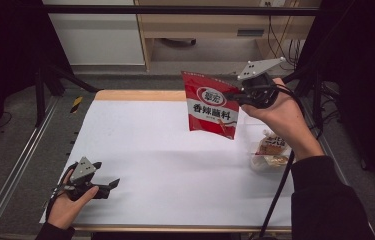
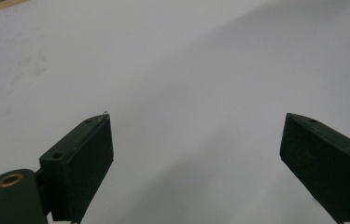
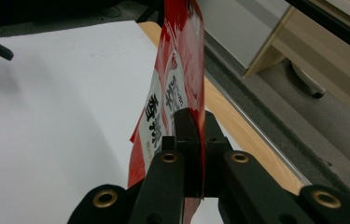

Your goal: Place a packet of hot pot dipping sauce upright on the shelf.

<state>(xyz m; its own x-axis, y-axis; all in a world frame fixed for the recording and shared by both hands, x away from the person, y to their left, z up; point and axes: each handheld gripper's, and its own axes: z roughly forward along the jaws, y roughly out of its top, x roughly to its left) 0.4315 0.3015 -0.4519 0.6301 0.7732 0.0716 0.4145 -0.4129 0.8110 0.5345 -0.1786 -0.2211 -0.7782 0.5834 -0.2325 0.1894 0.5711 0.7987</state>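
Observation:
A red and white seasoning packet (image 1: 210, 105) with black characters hangs in the air above the white table (image 1: 140, 150), at the back right. My right gripper (image 1: 236, 96) is shut on its right edge; in the right gripper view the black jaws pinch the thin red packet (image 3: 177, 84) edge-on at the gripper (image 3: 196, 122). My left gripper (image 1: 111, 185) rests low at the table's front left, held by a hand, jaws wide apart. In the left gripper view its gripper (image 2: 196, 154) has nothing but white table between the fingers (image 2: 86, 158).
A clear bag of snacks (image 1: 270, 152) lies on the table at the right, under my right forearm. A wooden strip (image 1: 140, 95) edges the table's far side. Metal rails (image 1: 20, 160) run along the left. A cabinet (image 1: 200, 30) stands behind.

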